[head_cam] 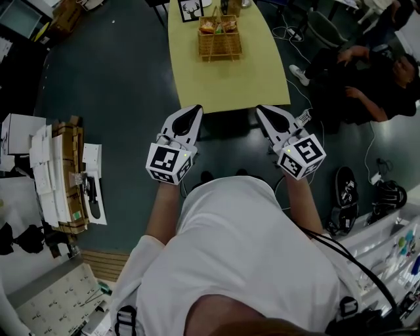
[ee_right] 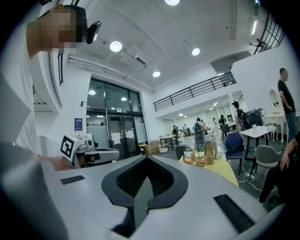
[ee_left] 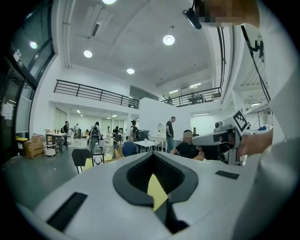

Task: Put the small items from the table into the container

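While you hold both grippers close to your body, the woven basket [head_cam: 220,47] stands well ahead of you at the far end of the yellow bench [head_cam: 226,82], whose long axis runs straight away from you. From above the basket looks nearly square, so you cannot tell its longer side, but its walls sit square to the bench edges and its thin handle arches over the middle along the bench's length. It is tan wicker with an open weave, and small orange and reddish items [head_cam: 216,26] lie inside; they are too small to name. A framed picture [head_cam: 190,9] stands just beyond the basket's left corner. Your left gripper [head_cam: 195,111] and right gripper [head_cam: 263,110] hover at the near edge of the bench, apart from each other, each pointing toward the basket and angled slightly inward. In the left gripper view the fingers [ee_left: 140,171] are pressed together with nothing held. The right gripper view shows its fingers [ee_right: 161,180] pressed together the same way, empty, with the basket [ee_right: 200,160] far off on the bench [ee_right: 225,174].
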Demonstrator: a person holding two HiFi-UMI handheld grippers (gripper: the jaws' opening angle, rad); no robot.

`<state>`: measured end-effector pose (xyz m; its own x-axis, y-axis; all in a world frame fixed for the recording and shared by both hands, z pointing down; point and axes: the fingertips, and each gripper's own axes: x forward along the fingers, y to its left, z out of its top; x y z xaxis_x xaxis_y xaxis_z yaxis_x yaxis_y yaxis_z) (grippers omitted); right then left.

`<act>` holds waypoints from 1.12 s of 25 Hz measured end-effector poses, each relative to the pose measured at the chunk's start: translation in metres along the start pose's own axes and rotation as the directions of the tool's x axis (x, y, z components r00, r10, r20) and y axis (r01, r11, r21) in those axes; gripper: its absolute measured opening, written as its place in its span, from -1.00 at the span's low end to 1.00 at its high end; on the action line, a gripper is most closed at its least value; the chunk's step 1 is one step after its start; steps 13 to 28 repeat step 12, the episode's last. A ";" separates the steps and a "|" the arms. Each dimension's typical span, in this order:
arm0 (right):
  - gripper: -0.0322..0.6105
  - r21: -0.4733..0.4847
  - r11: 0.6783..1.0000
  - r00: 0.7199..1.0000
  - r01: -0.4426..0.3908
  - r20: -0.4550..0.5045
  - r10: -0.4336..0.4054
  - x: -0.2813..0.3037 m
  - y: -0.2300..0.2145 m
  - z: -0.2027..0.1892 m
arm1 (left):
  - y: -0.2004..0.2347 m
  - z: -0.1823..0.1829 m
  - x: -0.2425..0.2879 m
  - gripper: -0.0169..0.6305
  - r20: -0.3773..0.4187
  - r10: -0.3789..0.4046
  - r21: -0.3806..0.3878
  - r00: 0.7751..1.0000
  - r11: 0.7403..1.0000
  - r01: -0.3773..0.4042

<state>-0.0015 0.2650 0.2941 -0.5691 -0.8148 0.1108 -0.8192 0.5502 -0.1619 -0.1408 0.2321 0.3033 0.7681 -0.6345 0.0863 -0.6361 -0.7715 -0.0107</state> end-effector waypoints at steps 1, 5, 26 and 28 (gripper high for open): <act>-0.86 -0.002 1.000 1.000 -0.001 0.000 0.001 0.001 0.002 0.001 | 0.001 0.001 0.000 -0.92 0.002 -0.003 -0.001 1.000 1.000 0.003; -0.86 -0.002 1.000 1.000 0.002 0.000 -0.002 0.004 0.004 -0.001 | 0.002 0.001 0.002 -0.92 0.009 -0.018 0.001 1.000 1.000 0.018; -0.86 -0.005 1.000 1.000 0.015 0.006 -0.015 0.007 0.001 0.004 | 0.005 0.003 0.008 -0.92 0.015 -0.035 0.003 0.999 0.999 0.035; -0.86 -0.005 1.000 1.000 0.015 0.006 -0.015 0.007 0.001 0.004 | 0.005 0.003 0.008 -0.92 0.015 -0.035 0.003 0.999 0.999 0.035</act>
